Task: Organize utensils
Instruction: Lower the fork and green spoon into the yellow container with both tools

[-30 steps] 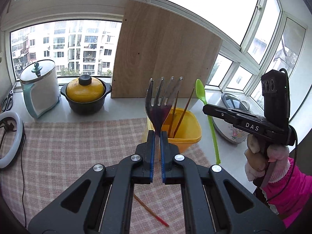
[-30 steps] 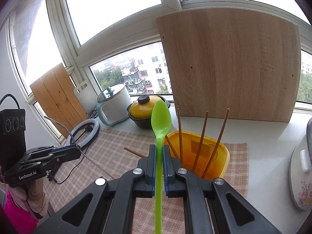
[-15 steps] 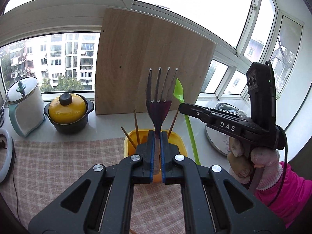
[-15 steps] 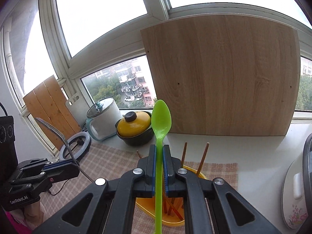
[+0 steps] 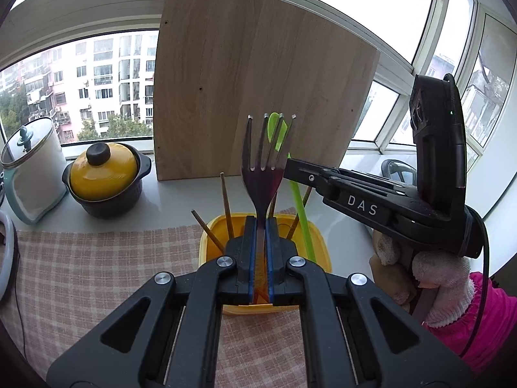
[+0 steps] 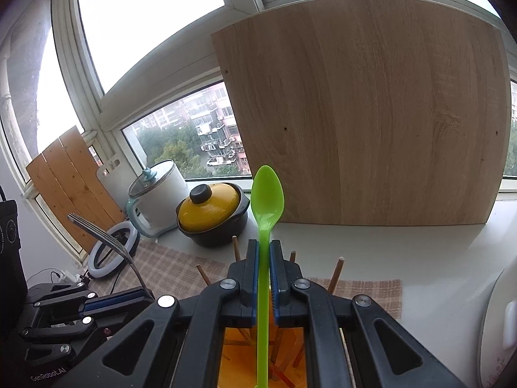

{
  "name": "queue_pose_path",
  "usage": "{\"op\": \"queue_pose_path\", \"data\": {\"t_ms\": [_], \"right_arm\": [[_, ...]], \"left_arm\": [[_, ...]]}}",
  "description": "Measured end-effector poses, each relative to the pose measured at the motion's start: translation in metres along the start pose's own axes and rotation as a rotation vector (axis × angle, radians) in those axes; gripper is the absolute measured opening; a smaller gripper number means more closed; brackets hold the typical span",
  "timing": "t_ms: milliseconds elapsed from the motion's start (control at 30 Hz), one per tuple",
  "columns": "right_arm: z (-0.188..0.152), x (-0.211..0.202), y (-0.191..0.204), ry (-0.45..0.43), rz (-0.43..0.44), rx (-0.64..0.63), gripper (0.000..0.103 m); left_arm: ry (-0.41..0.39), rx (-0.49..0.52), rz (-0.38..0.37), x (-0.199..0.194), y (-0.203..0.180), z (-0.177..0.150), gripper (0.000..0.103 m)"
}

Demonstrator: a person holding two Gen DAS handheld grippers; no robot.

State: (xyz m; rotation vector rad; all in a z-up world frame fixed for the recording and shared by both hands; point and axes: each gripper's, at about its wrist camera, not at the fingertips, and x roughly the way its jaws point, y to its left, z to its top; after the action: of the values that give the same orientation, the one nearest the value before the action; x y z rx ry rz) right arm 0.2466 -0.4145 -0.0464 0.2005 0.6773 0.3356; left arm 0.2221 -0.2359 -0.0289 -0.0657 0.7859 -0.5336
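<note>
Only right view shows ring light [image 6: 111, 249], slatted board [image 6: 69, 187].

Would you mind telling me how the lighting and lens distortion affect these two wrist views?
Left wrist view: the window is blown out white, the fork stands dark against the wooden board, and the frames bow outward. Right wrist view: the same overexposed sky, a curved board edge, yet the green spoon is sharp and evenly lit.

Metal fork [image 5: 260, 174], green spoon [image 6: 267, 200] upright above chopstick-filled yellow container [image 5: 318, 245].
</note>
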Motion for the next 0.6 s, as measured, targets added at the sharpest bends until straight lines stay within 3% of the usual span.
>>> {"op": "queue_pose_path", "data": {"t_ms": [600], "right_arm": [[-0.028,0.008,-0.009,0.006,0.007,-0.004,0.004]], "left_arm": [[0.053,0.008,0.003,0.011,-0.003,-0.009,0.003]]}}
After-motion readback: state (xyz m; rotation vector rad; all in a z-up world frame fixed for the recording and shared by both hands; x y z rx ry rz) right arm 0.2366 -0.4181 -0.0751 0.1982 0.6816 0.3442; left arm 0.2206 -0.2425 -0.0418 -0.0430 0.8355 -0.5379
